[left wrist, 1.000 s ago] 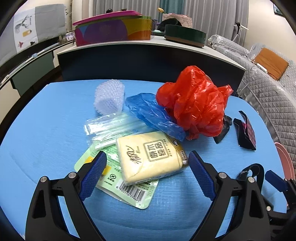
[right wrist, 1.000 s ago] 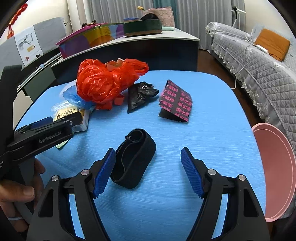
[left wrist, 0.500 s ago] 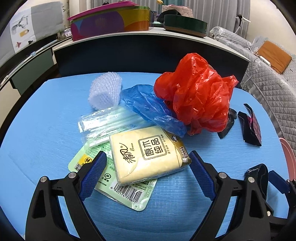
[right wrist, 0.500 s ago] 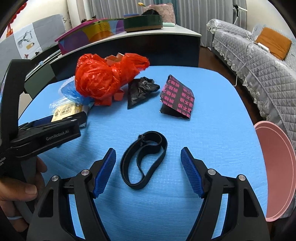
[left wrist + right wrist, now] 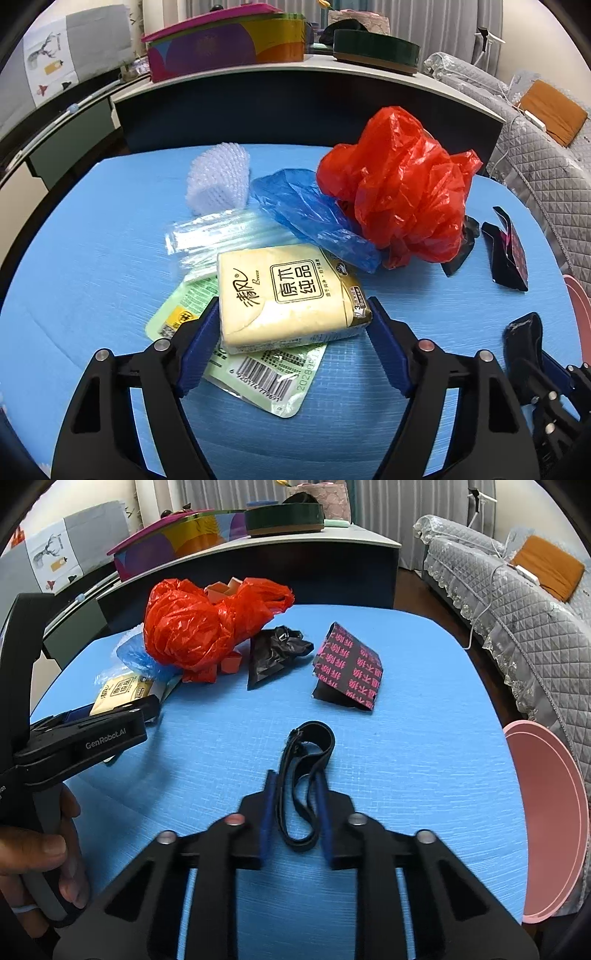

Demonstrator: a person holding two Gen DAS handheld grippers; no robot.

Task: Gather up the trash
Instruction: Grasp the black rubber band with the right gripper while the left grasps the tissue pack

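Broadly, the blue surface (image 5: 424, 709) carries a litter heap at its far left, topped by a crumpled red bag (image 5: 399, 184). Near that, the left hand-held gripper (image 5: 291, 343) has just been closing and its pads now touch both ends of a yellow tissue pack (image 5: 284, 291). Right of it, the right hand-held gripper (image 5: 293, 812) has just been closing and pinches a black band (image 5: 306, 771) flat between its pads.
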